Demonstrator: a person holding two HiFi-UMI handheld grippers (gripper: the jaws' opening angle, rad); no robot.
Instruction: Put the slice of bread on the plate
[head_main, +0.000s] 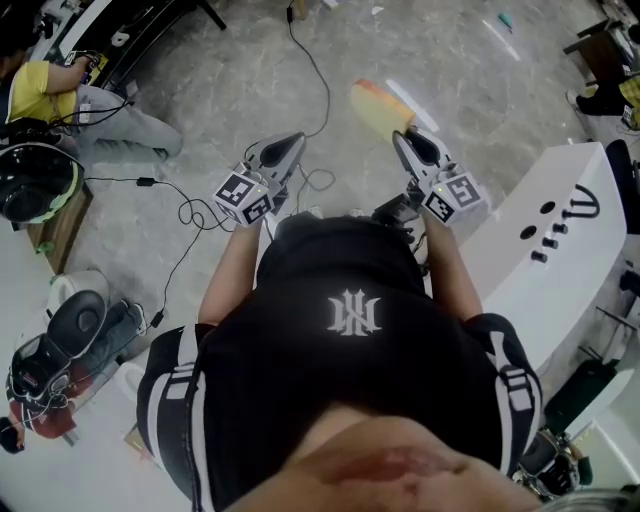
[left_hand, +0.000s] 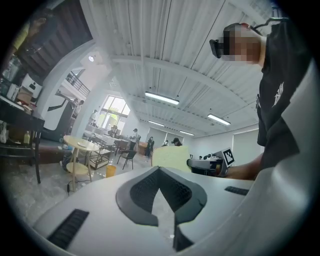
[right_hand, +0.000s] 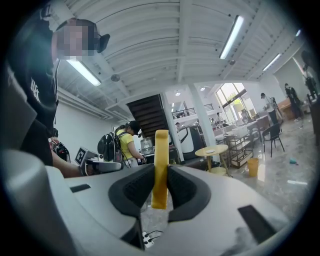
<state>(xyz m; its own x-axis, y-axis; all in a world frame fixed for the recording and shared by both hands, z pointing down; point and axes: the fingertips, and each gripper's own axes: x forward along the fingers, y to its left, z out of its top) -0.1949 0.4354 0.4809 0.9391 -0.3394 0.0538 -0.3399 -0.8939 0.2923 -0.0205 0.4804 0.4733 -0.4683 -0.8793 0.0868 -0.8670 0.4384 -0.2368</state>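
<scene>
Since the right claw (right_hand: 160, 174) is clenched on the slice of bread (right_hand: 161, 150), the slice stands on edge, its length jutting ahead past the tips, above the floor (head_main: 200, 60); the left claw (left_hand: 160, 172), pinched together and empty, hangs beside it; no plate shows.

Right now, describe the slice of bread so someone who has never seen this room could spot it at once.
Start from the person in the black shirt and follow the right arm out to the right gripper. The slice of bread is clamped in it, sticking out ahead. It is pale yellow with an orange-brown crust, while the left gripper beside it is empty.
</scene>
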